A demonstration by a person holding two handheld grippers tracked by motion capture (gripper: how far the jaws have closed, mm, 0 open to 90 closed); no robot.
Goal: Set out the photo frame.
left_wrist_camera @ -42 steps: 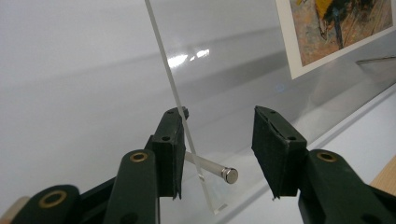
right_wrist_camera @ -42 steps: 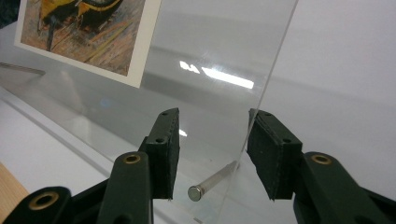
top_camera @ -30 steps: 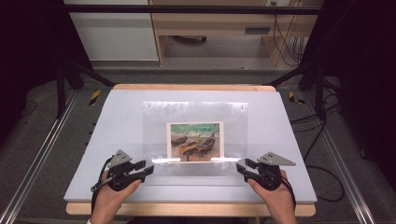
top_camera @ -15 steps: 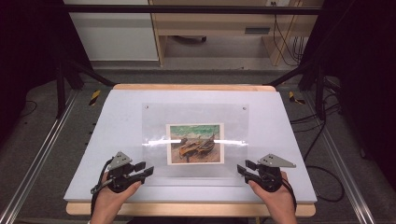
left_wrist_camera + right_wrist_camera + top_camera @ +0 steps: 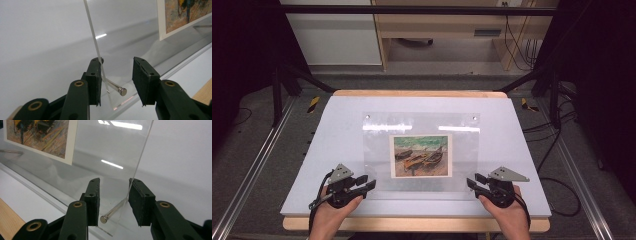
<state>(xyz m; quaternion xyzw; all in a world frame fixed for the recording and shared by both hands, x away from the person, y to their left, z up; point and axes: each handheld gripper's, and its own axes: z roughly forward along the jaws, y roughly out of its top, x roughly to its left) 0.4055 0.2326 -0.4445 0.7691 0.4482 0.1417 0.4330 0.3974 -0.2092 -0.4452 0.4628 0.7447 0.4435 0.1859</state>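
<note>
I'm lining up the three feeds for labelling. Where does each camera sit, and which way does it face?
High view: above the person's side, looking forward and down on the table; both hands and claws enter at bottom.
Left gripper view: rides the left claw, looking along its jaws at the clear sheet's corner.
Right gripper view: rides the right claw, facing the opposite corner.
Shared: the sheet and the picture.
</note>
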